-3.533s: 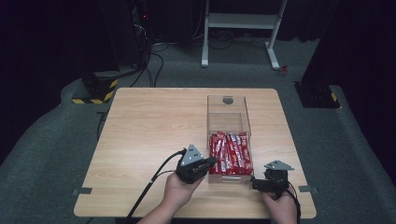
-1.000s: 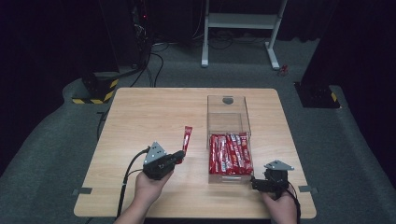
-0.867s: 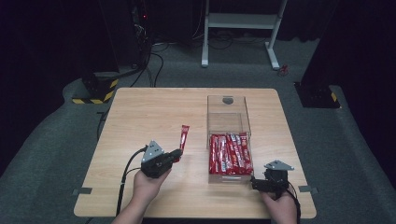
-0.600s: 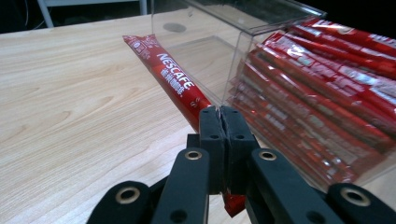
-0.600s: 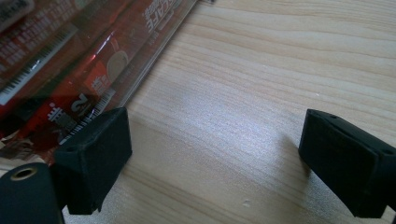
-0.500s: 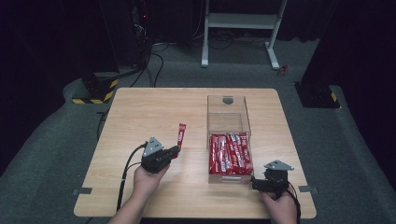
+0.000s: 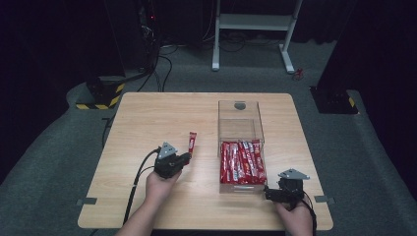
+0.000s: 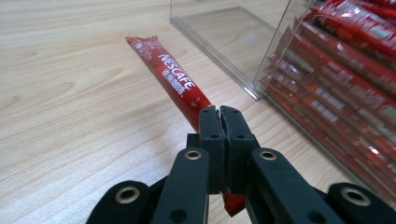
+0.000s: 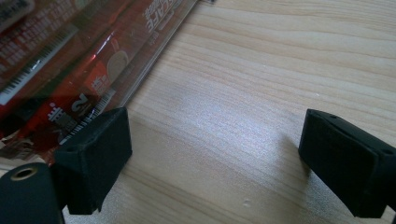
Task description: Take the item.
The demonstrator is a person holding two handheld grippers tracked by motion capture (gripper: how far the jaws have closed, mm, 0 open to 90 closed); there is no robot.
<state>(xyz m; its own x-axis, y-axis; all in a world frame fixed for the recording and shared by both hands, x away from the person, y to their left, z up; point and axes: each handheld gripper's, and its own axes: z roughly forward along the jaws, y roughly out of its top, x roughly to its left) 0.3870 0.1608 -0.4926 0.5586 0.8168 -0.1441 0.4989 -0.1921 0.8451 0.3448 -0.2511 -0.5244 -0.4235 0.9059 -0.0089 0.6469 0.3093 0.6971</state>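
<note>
Left claw (image 7: 186,158) has pulled one stick (image 7: 192,141) out of the box (image 7: 240,114), pinching it at 9 o'clock (right claw (image 7: 268,192) spread, idle), so unpacking's underway.

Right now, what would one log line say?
left gripper: shut on coffee stick, above table | right gripper: open, beside clear box

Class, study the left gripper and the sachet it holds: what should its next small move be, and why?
Probably lower and release. The left gripper is shut on the red sachet, which is already outside the clear box, over bare table.
</note>
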